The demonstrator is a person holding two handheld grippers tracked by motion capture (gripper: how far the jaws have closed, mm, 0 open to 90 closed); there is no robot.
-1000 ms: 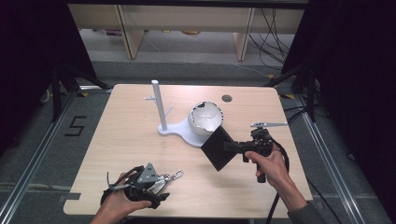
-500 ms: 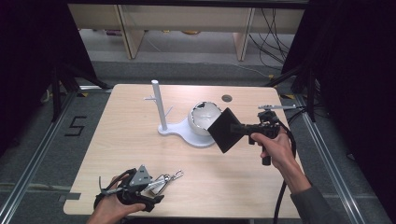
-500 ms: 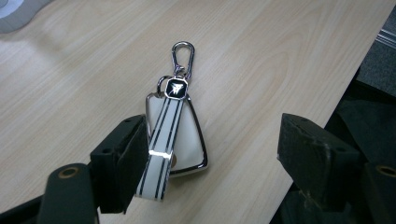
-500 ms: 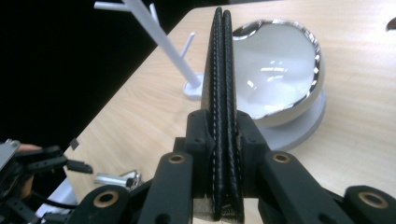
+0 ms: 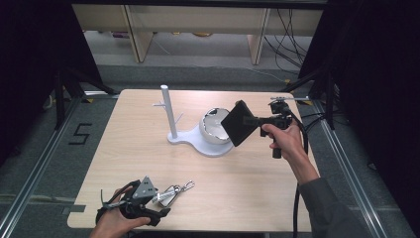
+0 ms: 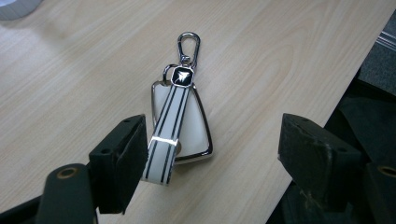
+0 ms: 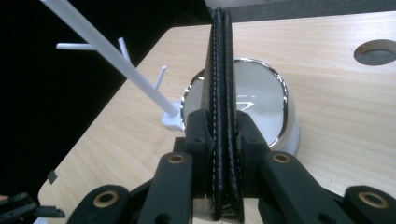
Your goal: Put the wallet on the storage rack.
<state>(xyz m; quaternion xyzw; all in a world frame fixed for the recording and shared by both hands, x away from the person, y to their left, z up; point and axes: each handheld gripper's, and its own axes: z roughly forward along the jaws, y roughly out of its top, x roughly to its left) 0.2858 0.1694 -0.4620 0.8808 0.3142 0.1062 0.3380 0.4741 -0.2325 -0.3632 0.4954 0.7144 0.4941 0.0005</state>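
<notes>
Black stitched leather wallet [image 5: 239, 123]: clamped edge-on in right tool [image 7: 219, 140], since raised from table to just above white chrome-rimmed bowl [image 5: 214, 127], likely drop-in next. Left tool [image 6: 210, 158] wide open, straddling striped white key fob [image 6: 180, 123], far from bowl

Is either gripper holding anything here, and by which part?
The right gripper clamps the black wallet by one edge; the left gripper is open around the key fob.

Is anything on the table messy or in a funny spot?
Nothing looks spilled or broken. The key fob lies flat near the table's front edge between the open left gripper's jaws, and the black wallet is clamped in the right gripper, above the white bowl.
</notes>
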